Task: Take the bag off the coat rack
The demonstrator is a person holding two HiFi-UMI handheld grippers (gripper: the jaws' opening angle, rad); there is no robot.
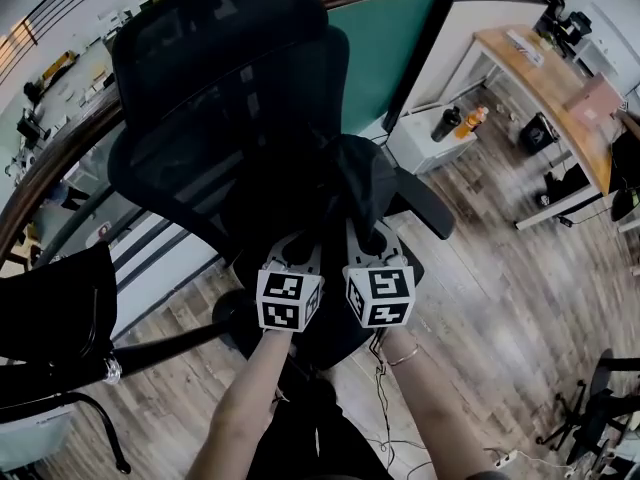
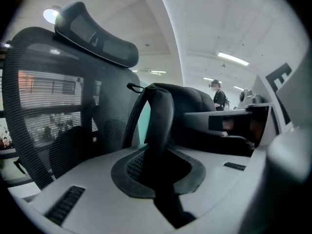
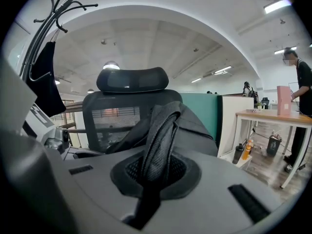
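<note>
- Both left gripper (image 2: 158, 179) and right gripper (image 3: 151, 179) are clamping a strap (image 3: 163, 126) each.
- The black bag (image 1: 355, 183) is sagging mid-frame against the office chair (image 1: 220, 78), off the coat rack (image 3: 46, 13).
- Soft, seemingly light; straps are giving the surest hold.

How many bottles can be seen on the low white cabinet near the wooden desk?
2. A black bottle stands on the cabinet top, and an orange bottle stands just right of it in the head view. More could be hidden behind the chair.
</note>
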